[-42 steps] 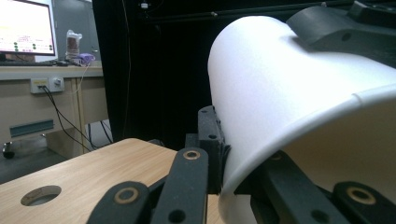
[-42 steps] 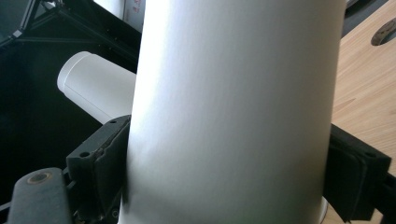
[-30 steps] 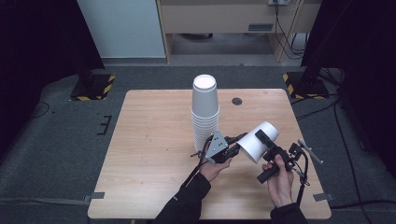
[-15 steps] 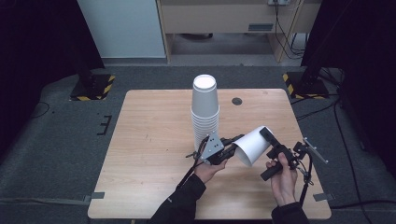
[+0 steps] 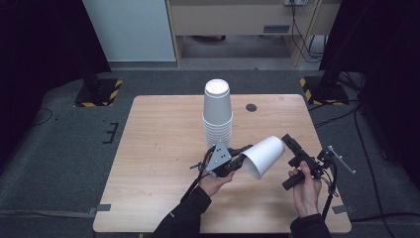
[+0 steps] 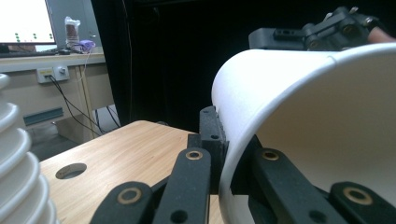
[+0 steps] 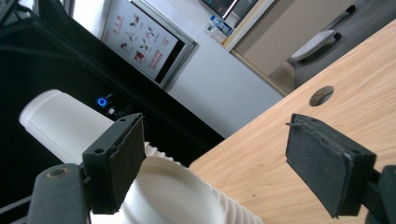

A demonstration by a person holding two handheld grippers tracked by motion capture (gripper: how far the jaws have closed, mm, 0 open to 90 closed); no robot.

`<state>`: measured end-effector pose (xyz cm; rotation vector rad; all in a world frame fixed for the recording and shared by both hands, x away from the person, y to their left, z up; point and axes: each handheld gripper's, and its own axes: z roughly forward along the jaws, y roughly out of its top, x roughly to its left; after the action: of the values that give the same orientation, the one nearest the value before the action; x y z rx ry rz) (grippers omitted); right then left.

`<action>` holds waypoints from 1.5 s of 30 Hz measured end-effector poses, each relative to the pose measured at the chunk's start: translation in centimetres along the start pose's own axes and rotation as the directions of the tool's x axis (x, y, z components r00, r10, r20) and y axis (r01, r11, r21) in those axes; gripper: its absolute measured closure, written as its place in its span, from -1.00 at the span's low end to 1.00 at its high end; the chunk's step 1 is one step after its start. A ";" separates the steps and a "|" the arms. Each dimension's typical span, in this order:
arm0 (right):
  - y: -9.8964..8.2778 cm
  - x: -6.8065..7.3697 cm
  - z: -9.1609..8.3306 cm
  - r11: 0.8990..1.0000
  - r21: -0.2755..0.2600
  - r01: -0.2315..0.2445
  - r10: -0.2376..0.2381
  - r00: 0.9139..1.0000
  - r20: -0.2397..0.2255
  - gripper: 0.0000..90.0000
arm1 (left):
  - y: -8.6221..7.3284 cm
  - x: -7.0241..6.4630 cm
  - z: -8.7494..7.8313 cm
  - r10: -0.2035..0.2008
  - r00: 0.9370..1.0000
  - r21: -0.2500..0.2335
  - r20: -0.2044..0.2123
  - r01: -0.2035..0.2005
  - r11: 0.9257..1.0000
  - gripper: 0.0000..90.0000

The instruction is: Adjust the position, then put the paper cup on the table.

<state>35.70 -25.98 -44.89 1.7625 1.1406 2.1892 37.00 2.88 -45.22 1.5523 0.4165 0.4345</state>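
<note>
since a second ago your right gripper [image 5: 289, 144] let go; its jaws stand apart, empty. your left gripper [image 5: 239, 159] pinches the tilted paper cup [image 5: 264, 156] rim beside the cup stack [image 5: 217, 115].

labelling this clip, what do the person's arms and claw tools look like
Both tools are black. The left claw has a grey three-cornered plate on top and bronze-ringed pivots; the right claw has flat padded jaws, a thin silver rod and a black cable. Both sleeves are dark.

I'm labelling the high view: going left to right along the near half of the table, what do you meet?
Left hand-held gripper → white paper cup pinched at its rim → right hand-held gripper, jaws apart from the cup.
</note>
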 end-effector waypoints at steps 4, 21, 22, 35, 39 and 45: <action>0.0 -0.3 0.1 0.999 0.021 0.039 -0.039 0.999 0.016 -0.57 | 0.1 0.0 -0.6 0.006 1.000 0.012 -0.002 -0.006 1.000 0.94; 0.9 -1.6 -0.4 0.971 0.050 0.233 -0.237 0.965 0.112 -0.68 | 1.3 0.4 -3.4 0.004 1.000 0.016 -0.023 -0.004 1.000 0.94; 0.9 -1.6 -0.3 0.967 0.060 0.248 -0.253 0.960 0.116 -0.69 | 1.4 0.4 -3.6 0.003 1.000 0.015 -0.025 -0.003 1.000 0.94; 0.6 -1.9 -0.3 0.909 0.145 0.391 -0.412 0.895 0.172 -0.76 | 1.7 1.4 -6.2 -0.002 0.999 0.031 -0.042 0.003 1.000 0.94; 0.6 -2.0 -0.3 0.890 0.166 0.426 -0.452 0.874 0.178 -0.76 | 1.7 1.5 -6.9 0.002 0.999 0.039 -0.050 0.000 0.999 0.94; 0.4 -1.9 -0.1 0.866 0.201 0.458 -0.492 0.853 0.174 -0.78 | 1.8 1.8 -8.7 -0.006 0.998 0.040 -0.070 0.009 0.999 0.94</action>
<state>36.33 -27.27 -46.19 1.5084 1.5229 1.6125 34.10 11.19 -43.21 1.5769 0.4874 0.4782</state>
